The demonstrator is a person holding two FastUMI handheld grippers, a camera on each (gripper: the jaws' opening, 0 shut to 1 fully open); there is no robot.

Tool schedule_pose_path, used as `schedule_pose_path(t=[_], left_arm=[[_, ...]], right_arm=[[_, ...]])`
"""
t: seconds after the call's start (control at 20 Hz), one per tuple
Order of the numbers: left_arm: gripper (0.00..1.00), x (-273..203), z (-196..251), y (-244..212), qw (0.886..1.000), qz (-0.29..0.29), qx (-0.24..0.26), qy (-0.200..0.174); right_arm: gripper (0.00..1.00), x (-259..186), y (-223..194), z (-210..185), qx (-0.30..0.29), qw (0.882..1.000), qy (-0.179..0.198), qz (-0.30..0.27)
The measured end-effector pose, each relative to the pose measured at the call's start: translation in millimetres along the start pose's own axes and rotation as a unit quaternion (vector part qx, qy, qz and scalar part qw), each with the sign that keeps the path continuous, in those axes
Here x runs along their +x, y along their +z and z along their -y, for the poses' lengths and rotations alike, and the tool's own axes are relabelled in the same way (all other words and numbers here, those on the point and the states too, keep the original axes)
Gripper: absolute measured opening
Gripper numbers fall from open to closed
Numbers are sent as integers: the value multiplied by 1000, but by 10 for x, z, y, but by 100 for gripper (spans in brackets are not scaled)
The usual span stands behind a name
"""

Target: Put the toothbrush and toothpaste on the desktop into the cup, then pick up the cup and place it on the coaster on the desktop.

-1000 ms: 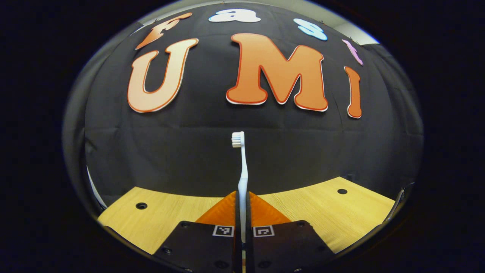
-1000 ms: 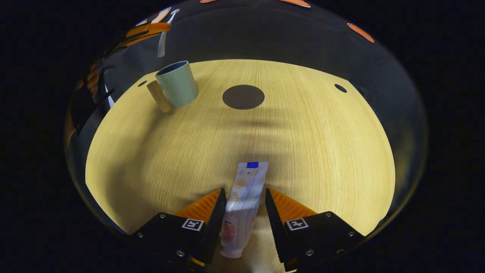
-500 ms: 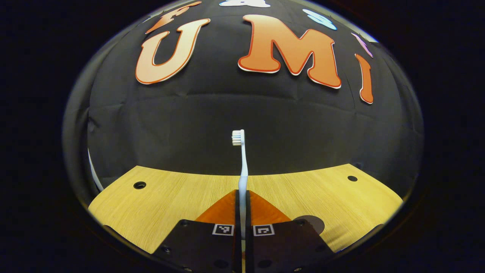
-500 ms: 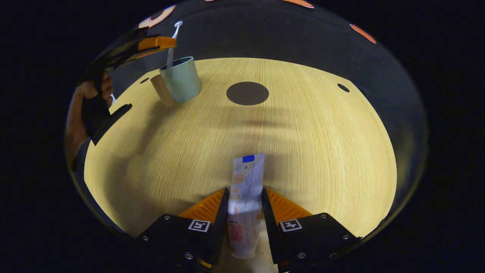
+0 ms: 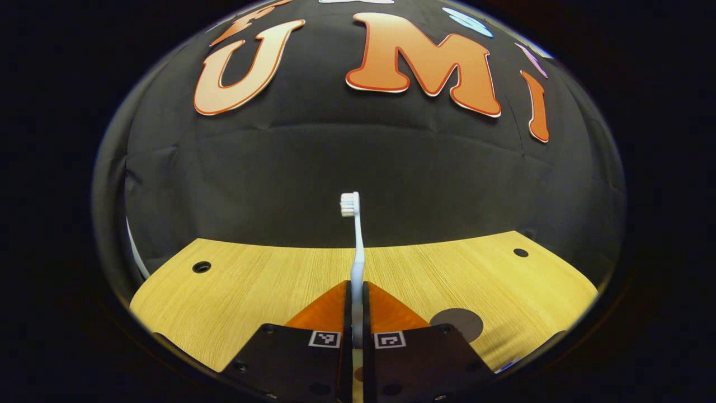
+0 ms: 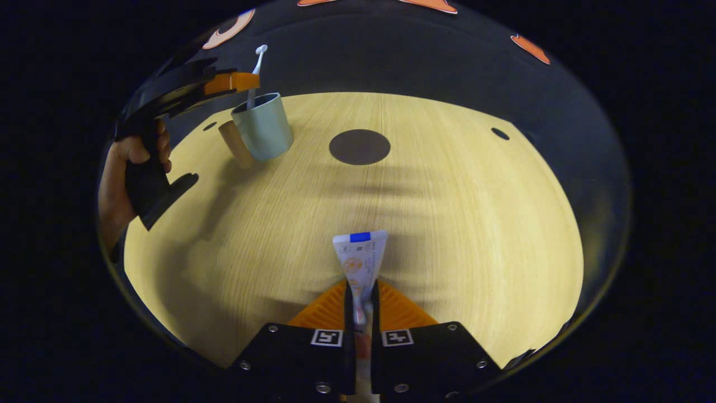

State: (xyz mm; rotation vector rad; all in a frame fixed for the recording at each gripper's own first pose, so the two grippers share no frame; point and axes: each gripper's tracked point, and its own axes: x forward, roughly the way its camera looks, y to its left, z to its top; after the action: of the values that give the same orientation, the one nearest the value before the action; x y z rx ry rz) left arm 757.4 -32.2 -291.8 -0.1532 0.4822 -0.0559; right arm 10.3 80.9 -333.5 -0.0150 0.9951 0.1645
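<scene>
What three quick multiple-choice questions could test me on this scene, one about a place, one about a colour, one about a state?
1. Where is the dark round coaster?
A. under the cup
B. on bare desk, apart from the cup
C. between gripper fingers

2. What colour is the cup?
A. pale green
B. red
C. black

3. What is the right gripper doing?
A. open over the desk
B. shut on the toothpaste
C. shut on the cup

Answers:
1 B, bare wood lies between coaster and cup.
2 A, its wall is pale green.
3 B, both orange fingers pinch the toothpaste; the left gripper pinches the toothbrush.
</scene>
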Motion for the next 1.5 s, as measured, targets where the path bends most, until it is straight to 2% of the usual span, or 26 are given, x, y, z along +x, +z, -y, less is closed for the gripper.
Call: schedule_pose_path(t=[0.15, 0.25, 0.4, 0.45, 0.55, 0.6, 0.7, 0.8, 1.1, 1.5], left_arm=[[8, -36, 19, -36, 1000, -9, -3, -6], [14, -63, 0, -57, 1000, -16, -4, -7], [36, -118, -57, -78, 1000, -23, -7, -3], [38, -148, -75, -67, 1000, -22, -9, -1], [49, -235, -118, -32, 1000, -21, -12, 1], [61, -263, -136, -8, 1000, -20, -13, 2], [74, -354, -180, 37, 1000, -14, -14, 6], [81, -444, -221, 124, 1000, -5, -14, 8], [93, -775, -371, 353, 1000, 19, -14, 11], [94, -1195, -573, 459, 999, 26, -16, 17]], right_arm=[[7, 2, 2, -17, 10, 1000, 10, -2], [6, 6, 18, -29, 20, 1000, 15, -5], [6, 11, 22, -21, 25, 999, 19, -6], [6, 5, 23, -8, 25, 1000, 16, -4], [6, 20, 31, -4, 23, 1000, 8, -1], [6, 23, 37, -10, 22, 1000, 8, 0], [6, 2, 31, -38, 27, 999, 19, -3], [6, -7, 50, -28, 31, 999, 24, 0], [6, -130, 294, -91, 41, 998, 32, 32], [5, -345, 989, -256, 53, 989, 63, 119]])
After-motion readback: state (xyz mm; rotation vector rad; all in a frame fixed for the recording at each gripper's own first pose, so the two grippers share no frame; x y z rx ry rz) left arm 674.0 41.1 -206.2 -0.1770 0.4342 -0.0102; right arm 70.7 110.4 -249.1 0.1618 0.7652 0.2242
